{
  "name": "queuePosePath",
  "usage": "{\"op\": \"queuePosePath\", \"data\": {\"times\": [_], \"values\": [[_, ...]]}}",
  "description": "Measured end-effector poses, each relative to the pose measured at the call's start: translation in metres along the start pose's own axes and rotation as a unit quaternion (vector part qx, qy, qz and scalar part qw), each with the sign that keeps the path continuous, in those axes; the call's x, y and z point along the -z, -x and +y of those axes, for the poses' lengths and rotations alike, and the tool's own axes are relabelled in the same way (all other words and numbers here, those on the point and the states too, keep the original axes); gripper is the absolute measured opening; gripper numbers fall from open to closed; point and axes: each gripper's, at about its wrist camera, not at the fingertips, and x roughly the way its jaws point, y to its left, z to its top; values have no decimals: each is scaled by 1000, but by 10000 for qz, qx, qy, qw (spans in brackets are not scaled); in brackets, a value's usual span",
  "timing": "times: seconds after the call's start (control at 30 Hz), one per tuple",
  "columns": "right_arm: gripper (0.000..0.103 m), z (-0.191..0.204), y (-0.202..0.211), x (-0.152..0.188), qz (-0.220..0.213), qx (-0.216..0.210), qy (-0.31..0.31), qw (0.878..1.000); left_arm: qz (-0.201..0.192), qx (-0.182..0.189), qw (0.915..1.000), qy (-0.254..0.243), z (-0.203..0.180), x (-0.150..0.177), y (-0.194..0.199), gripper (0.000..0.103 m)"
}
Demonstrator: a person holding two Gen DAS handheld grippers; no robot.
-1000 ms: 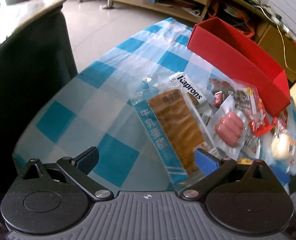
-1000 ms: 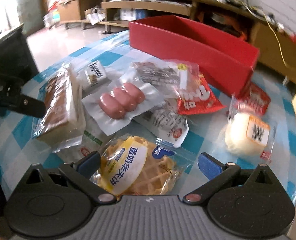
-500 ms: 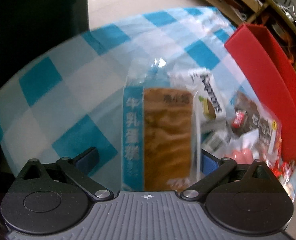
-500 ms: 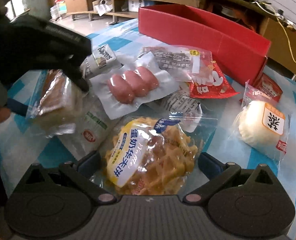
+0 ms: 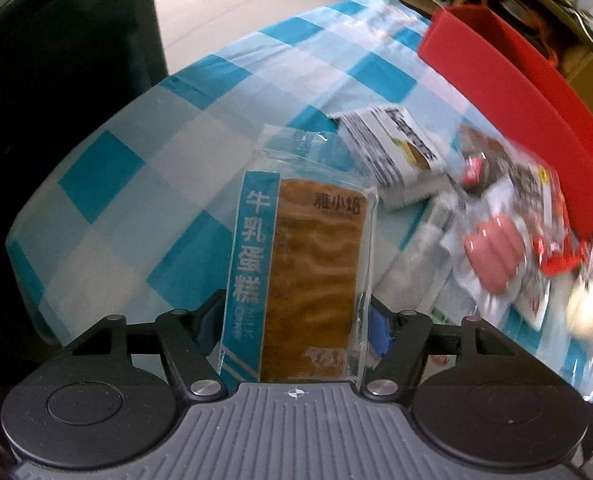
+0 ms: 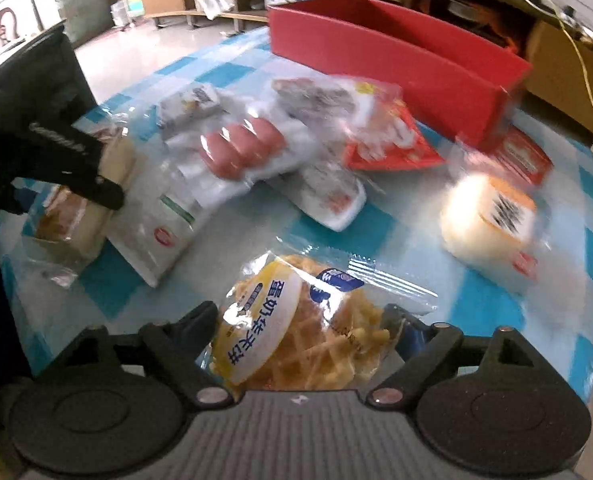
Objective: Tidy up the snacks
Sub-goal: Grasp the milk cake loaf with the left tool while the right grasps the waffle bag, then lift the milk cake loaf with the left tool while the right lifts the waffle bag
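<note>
My left gripper is shut on a milk cake packet, brown cake in clear wrap with a blue stripe; it also shows in the right wrist view under the left gripper. My right gripper is shut on a waffle packet with a yellow label. A red box stands open at the back of the table; it also shows in the left wrist view.
On the blue checked cloth lie a sausage pack, a small Kaprons box, a white packet, red snack bags and a wrapped bun. A dark chair stands left of the table.
Both grippers have closed: the left on the milk cake packet, the right on the waffle packet. The right gripper has drawn back with the waffle packet.
</note>
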Motion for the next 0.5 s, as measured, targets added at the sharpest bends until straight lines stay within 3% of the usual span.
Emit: {"op": "queuePosePath", "data": {"times": [0.1,0.13,0.3,0.37,0.5], "values": [[96,-3,0,4,-5,-25,-36,10000,15,80,9999,-119,1,3,0,78],[103,-2,-1,5,-11,-28,-5,10000,17,104,9998,-181,1,4,0,79],[103,7,-6,10,-209,231,44,9995,25,109,9983,-576,-4,12,-5,96],[103,5,-5,7,-100,220,-10,9997,22,12,9973,-728,-9,15,-9,102],[103,5,-6,6,24,246,11,9997,-62,-111,9952,-968,-11,20,-11,103]]}}
